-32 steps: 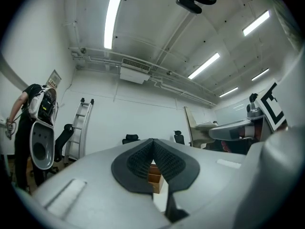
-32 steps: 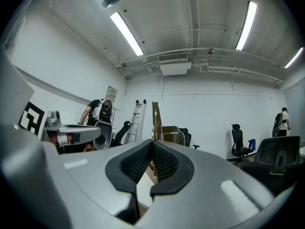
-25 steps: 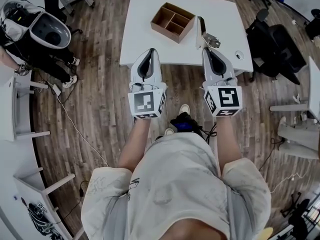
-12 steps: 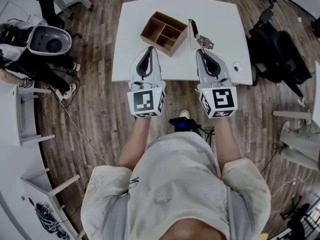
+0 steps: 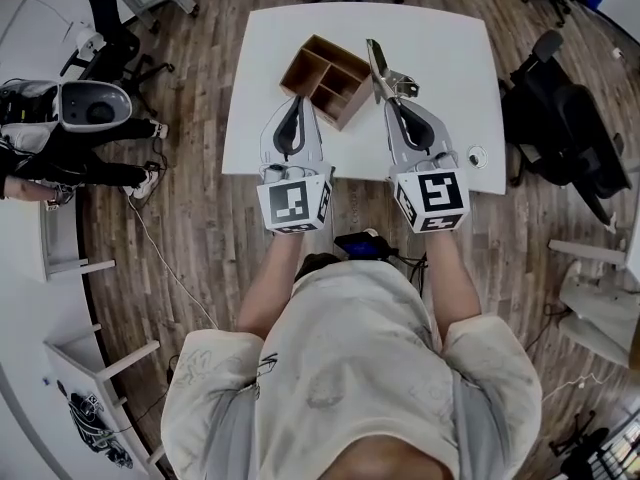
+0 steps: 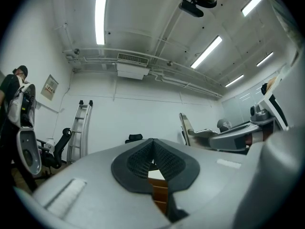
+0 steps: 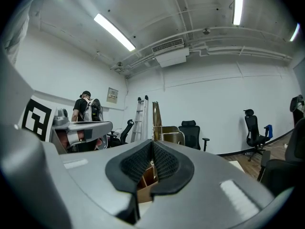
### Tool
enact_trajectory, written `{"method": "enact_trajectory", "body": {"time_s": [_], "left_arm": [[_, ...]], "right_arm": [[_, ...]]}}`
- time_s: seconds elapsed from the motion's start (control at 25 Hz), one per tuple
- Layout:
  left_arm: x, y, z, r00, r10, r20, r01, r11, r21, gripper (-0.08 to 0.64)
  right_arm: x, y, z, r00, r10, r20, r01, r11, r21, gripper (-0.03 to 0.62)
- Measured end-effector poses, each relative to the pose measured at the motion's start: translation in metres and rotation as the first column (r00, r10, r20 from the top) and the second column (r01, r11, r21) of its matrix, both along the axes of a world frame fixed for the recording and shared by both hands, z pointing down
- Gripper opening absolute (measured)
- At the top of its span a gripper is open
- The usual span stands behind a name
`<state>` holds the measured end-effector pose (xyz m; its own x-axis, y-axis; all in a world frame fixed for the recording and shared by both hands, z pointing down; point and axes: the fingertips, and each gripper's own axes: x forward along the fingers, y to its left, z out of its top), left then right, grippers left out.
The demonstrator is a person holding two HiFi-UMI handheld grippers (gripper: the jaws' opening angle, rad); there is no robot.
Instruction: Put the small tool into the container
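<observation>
Moved forward over near tabletop (image 5: 445,48) edge: right gripper (image 5: 391,105), jaws clamping small tool (image 5: 381,71) beside container (image 5: 322,74); left gripper (image 5: 295,105) jaws pressed together, empty.

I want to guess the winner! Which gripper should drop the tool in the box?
Right. The right gripper holds the small tool close by the wooden container; the left gripper is shut on nothing.

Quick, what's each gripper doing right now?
Left gripper: closed, empty.
Right gripper: closed on the small tool.
</observation>
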<state>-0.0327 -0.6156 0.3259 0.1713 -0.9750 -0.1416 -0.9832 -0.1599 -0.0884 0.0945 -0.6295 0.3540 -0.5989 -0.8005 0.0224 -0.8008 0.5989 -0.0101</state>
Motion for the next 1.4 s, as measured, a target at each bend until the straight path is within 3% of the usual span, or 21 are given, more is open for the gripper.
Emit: {"method": "enact_trajectory", "body": {"time_s": [0.28,0.88,1.4], "left_arm": [[-0.017,-0.058,0.009,1.000,-0.015,-0.001,0.015,1.000,-0.011,0.000],[-0.179,-0.147,0.026,1.000,0.029,-0.002,-0.029,1.000,-0.010,0.000],[-0.196,-0.158,0.046,0.999,0.042,-0.004,-0.042,0.999,-0.027,0.000]], "right_arm": [[-0.013,-0.061,0.008,1.000,-0.014,-0.016,0.014,1.000,-0.013,0.008],[-0.177,-0.152,0.024,0.993,0.019,-0.114,-0.024,0.999,-0.045,0.008],[-0.199,-0.178,0.053,0.968,-0.004,-0.251,-0.027,0.992,-0.119,0.008]]}}
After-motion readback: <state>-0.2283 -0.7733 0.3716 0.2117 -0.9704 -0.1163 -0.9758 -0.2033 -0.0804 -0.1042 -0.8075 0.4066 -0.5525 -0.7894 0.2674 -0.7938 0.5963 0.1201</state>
